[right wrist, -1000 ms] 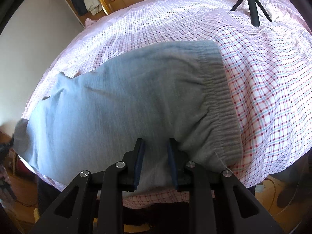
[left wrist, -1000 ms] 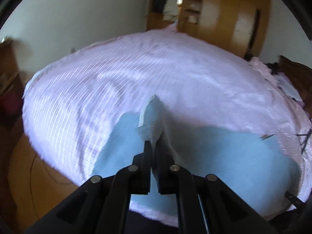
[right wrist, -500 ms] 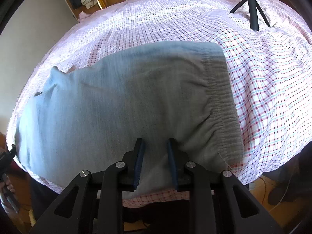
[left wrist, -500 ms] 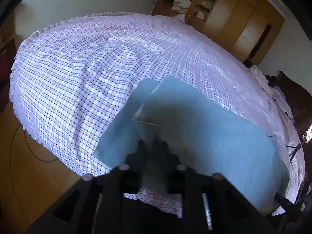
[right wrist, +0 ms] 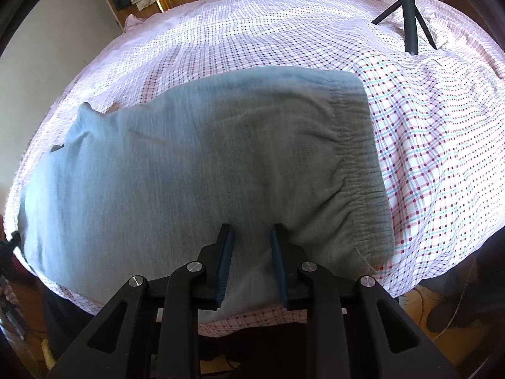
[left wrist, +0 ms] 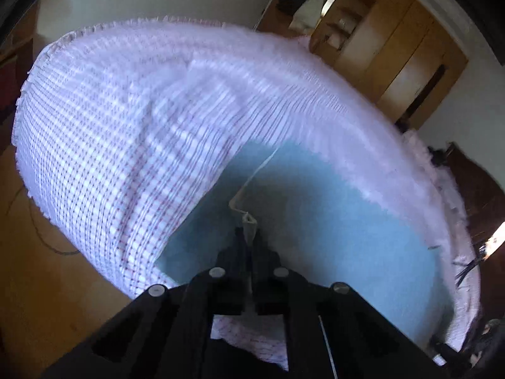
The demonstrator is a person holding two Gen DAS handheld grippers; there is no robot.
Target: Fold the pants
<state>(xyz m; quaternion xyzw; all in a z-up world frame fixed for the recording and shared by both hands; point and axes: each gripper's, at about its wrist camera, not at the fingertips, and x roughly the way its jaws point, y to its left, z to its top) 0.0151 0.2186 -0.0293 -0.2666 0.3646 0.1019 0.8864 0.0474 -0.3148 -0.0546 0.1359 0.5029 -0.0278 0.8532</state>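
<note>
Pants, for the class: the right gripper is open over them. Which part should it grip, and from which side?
Probably the elastic waistband of the pants, at its near corner by the bed sheet edge. The right gripper hangs open just left of it; the bunched band gives a thick fold to pinch.

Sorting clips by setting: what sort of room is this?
Most likely a bedroom: a bed under a checked sheet, a wooden wardrobe with clothes hanging in it, and pants spread out for folding.

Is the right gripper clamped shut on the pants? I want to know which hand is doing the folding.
No: the right gripper is open, its blue pads apart over the grey pants near the waistband.
</note>
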